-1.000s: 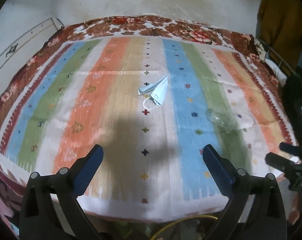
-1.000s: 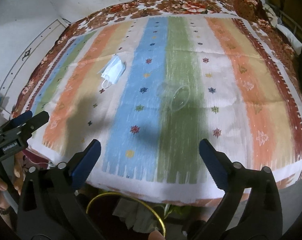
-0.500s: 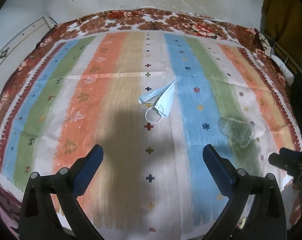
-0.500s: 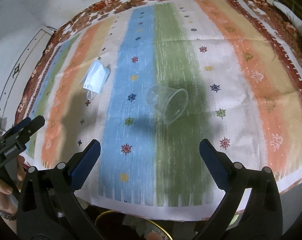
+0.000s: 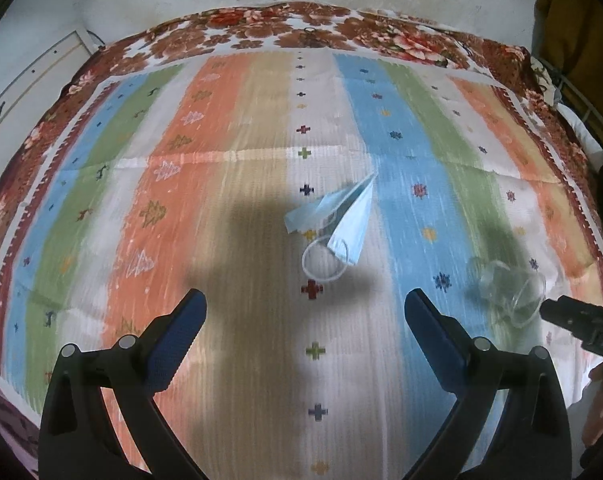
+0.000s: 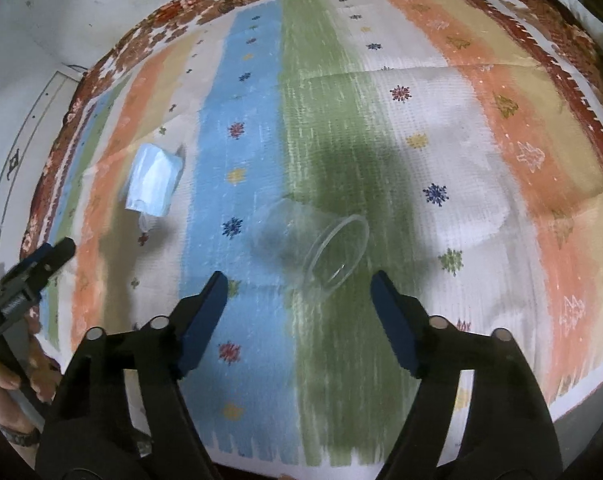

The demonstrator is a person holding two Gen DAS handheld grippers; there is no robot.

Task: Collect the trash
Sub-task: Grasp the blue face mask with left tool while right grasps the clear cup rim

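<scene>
Striped cloth (image 5: pixel 229 184) under us. Our left gripper (image 5: pixel 305 304) jaws wide, empty, mask (image 5: pixel 337 216) just ahead. Our right gripper (image 6: pixel 299 284) jaws closing, empty, tipped clear cup (image 6: pixel 313 240) just beyond fingertips.

Striped cloth (image 5: pixel 229 184) over floral bed (image 5: pixel 301 32) — on it: blue face mask (image 5: pixel 351 220), clear plastic cup (image 6: pixel 313 244) on side.

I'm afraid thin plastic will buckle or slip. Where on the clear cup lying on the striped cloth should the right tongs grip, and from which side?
Probably across the side wall just behind the rim, coming down from above. The clear cup lies on its side on the striped cloth, mouth toward the right tongs, whose jaws are closing with nothing between them yet. The rim looks stiffest; the rounded wall could roll.
</scene>
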